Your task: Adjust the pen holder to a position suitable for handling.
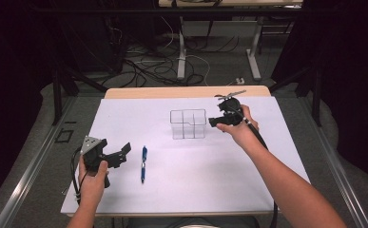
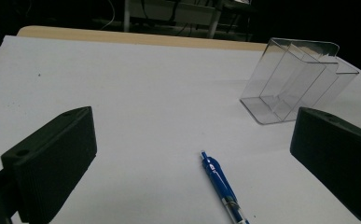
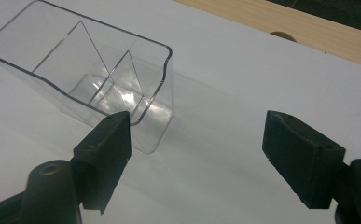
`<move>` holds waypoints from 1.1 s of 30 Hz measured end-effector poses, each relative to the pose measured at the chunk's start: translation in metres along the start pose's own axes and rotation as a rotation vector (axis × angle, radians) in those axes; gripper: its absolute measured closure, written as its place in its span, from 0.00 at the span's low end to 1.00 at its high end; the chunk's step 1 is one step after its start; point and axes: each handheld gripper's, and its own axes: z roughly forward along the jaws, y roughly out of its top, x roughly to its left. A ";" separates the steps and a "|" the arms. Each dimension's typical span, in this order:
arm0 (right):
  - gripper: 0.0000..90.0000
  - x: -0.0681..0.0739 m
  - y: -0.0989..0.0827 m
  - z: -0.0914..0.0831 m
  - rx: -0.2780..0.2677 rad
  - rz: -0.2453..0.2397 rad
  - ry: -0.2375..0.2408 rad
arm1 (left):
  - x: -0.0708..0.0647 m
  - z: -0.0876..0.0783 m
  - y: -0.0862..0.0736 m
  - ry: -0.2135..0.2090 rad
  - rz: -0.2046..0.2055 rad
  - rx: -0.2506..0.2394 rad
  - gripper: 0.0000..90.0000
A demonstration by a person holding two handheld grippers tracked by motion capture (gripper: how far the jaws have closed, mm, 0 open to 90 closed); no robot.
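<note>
**Both grippers empty; pen not yet picked up**

High view: The clear divided organiser [image 1: 188, 124] stands upright near the middle of the white table sheet [image 1: 267, 190]. The blue pen [image 1: 144, 164] lies flat on the sheet, nearer the person and to the left of the organiser, well apart from it. The left gripper [image 1: 117, 156] is held low just left of the pen, its jaws aimed toward it. The right gripper [image 1: 213, 121] is held just beside the organiser's right wall, pointing at it.

Left gripper view: The jaws stand spread with nothing between the pads. The pen [image 2: 222, 186] lies ahead on the sheet, between the jaw lines but short of them. The organiser [image 2: 295, 84] stands farther off to the right.

Right gripper view: The jaws are spread and empty. The organiser [image 3: 89, 79] stands just beyond the left jaw, untouched as far as can be told; its compartments hold nothing.

Judgement: The organiser appears set in place, and fetching the pen is the step in hand. The next move calls for the left gripper to descend over the pen's barrel, jaws square across it, and close firmly before lifting toward a compartment.
</note>
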 end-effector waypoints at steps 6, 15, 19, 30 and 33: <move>0.20 -0.004 -0.011 -0.010 -0.019 -0.008 0.014 | 0.002 0.001 0.000 0.000 -0.003 0.002 0.00; 0.16 -0.015 -0.035 -0.022 -0.118 0.060 0.074 | 0.005 -0.002 -0.001 -0.006 -0.017 0.000 0.00; 0.04 -0.020 -0.052 -0.028 -0.154 0.059 0.029 | 0.005 -0.003 0.002 0.001 -0.014 0.004 0.00; 0.00 -0.029 -0.094 -0.051 -0.217 0.098 0.015 | -0.006 -0.001 0.002 -0.014 0.010 0.018 0.00; 0.00 -0.030 -0.102 -0.058 -0.231 0.085 0.008 | -0.007 0.000 0.003 -0.020 0.006 0.022 0.00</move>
